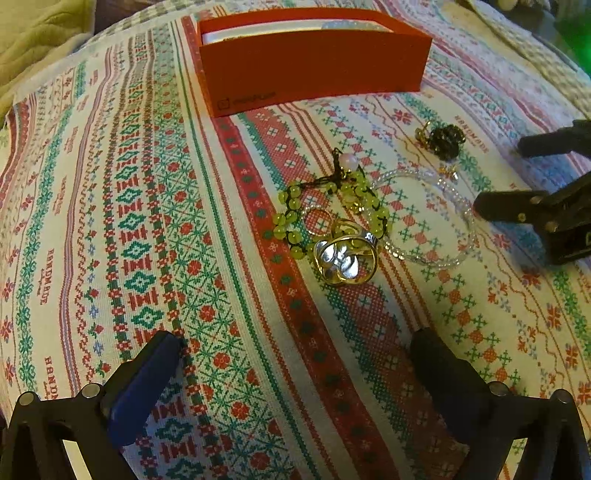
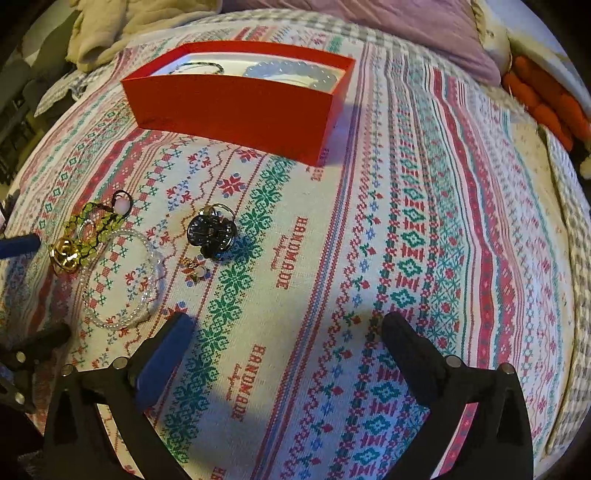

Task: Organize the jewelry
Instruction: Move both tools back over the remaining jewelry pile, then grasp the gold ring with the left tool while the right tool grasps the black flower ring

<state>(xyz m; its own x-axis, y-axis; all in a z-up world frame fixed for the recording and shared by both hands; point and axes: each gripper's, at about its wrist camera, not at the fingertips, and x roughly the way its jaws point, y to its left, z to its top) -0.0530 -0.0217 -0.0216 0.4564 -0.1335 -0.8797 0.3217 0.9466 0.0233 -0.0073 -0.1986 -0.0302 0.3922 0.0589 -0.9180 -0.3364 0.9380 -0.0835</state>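
An open red box stands at the back of the patterned cloth, with a dark chain and a pale beaded piece inside. In front of it lie a green bead bracelet, a gold ring, a clear bead bracelet, a dark flower ring and a small earring. My left gripper is open just short of the gold ring and holds nothing. My right gripper is open and holds nothing, to the right of the clear bracelet.
The cloth covers a soft, rounded surface. A beige blanket lies at the back left. A lilac fabric and an orange knitted item lie at the back right. The left gripper's blue pad shows beside the gold ring.
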